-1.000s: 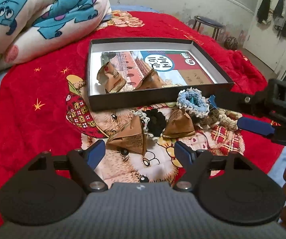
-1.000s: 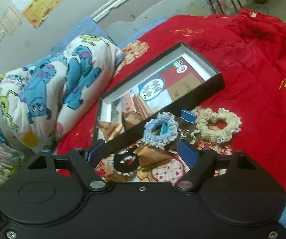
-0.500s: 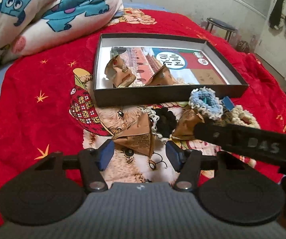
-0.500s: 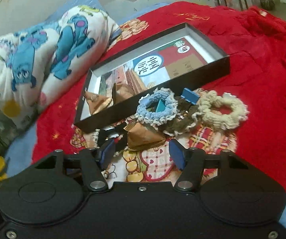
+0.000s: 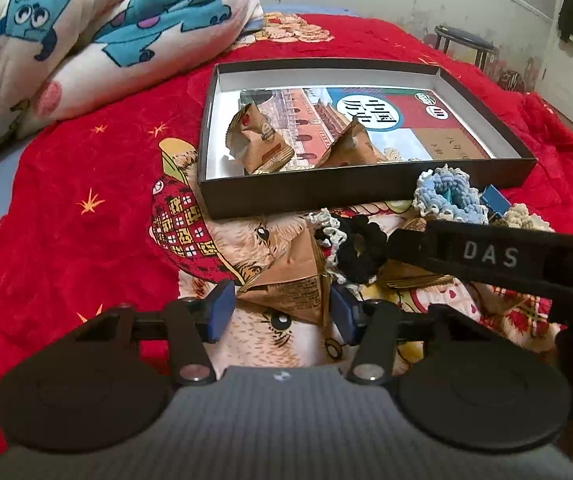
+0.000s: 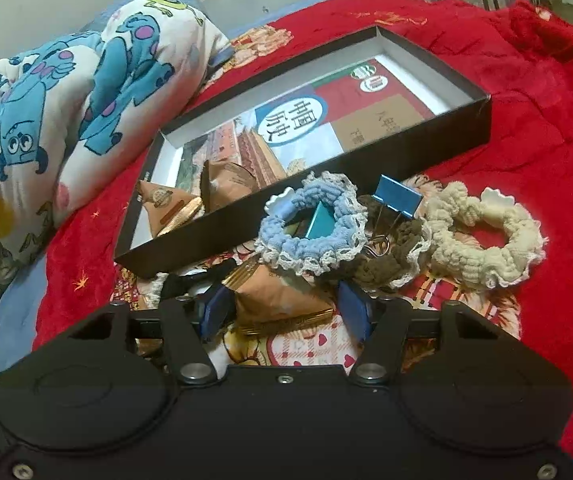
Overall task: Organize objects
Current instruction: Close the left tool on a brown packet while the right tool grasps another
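Brown packets now sit between both narrowed pairs of jaws: left gripper (image 5: 278,312) brackets one packet (image 5: 290,280); right gripper (image 6: 284,312) brackets another packet (image 6: 278,296); neither is clamped yet, so both look bound for the box (image 5: 366,192).

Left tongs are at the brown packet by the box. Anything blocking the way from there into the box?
Only the box's near wall stands between the brown packet at the left tongs and the interior; the packet must clear it. Two packets already lie inside at the left. The black scrunchie touches the packet's right side.

Two brown pyramid packets (image 5: 290,280) before the black box (image 5: 366,188) (two more inside); scrunchies (image 6: 312,226) beside them
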`<move>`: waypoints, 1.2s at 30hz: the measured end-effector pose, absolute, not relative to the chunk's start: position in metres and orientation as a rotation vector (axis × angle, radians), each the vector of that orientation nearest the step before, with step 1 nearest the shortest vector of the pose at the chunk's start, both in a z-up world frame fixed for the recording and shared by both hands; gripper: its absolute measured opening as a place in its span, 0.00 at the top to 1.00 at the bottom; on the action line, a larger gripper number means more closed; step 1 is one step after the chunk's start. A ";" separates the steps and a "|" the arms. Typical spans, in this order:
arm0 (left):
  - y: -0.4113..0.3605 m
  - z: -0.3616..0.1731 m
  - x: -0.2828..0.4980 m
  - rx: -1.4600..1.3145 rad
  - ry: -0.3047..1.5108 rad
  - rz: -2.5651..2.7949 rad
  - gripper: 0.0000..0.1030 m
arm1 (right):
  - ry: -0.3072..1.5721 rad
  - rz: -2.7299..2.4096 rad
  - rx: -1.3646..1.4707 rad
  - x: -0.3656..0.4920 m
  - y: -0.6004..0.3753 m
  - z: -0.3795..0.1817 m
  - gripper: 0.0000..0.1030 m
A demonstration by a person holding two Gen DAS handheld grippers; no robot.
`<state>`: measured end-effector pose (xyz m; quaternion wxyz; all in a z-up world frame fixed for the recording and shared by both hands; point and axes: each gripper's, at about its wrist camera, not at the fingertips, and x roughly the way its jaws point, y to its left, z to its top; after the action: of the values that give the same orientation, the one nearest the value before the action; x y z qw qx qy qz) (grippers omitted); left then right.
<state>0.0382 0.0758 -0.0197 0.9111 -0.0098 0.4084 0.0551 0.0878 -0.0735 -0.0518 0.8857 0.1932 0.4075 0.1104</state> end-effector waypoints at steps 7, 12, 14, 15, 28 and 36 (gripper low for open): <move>0.074 -0.022 0.043 0.002 0.871 0.103 0.49 | 0.843 0.221 0.393 0.090 -0.071 -0.054 0.44; 0.076 -0.022 0.044 -0.017 0.884 0.107 0.50 | 0.844 0.209 0.420 0.091 -0.074 -0.056 0.51; 0.075 -0.022 0.045 -0.015 0.889 0.112 0.50 | 0.847 0.207 0.435 0.091 -0.075 -0.056 0.52; 0.075 -0.022 0.045 -0.015 0.891 0.115 0.50 | 0.848 0.205 0.441 0.091 -0.076 -0.056 0.52; 0.071 -0.018 0.036 -0.011 0.891 0.102 0.55 | 0.869 0.204 0.528 0.090 -0.086 -0.056 0.63; 0.072 -0.016 0.033 -0.025 0.900 0.093 0.67 | 0.887 0.203 0.528 0.087 -0.085 -0.053 0.64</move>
<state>0.0328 0.0719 -0.0160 0.8993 -0.0120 0.4347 0.0451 0.0866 -0.0846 -0.0525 0.8647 0.2521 0.4235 0.0967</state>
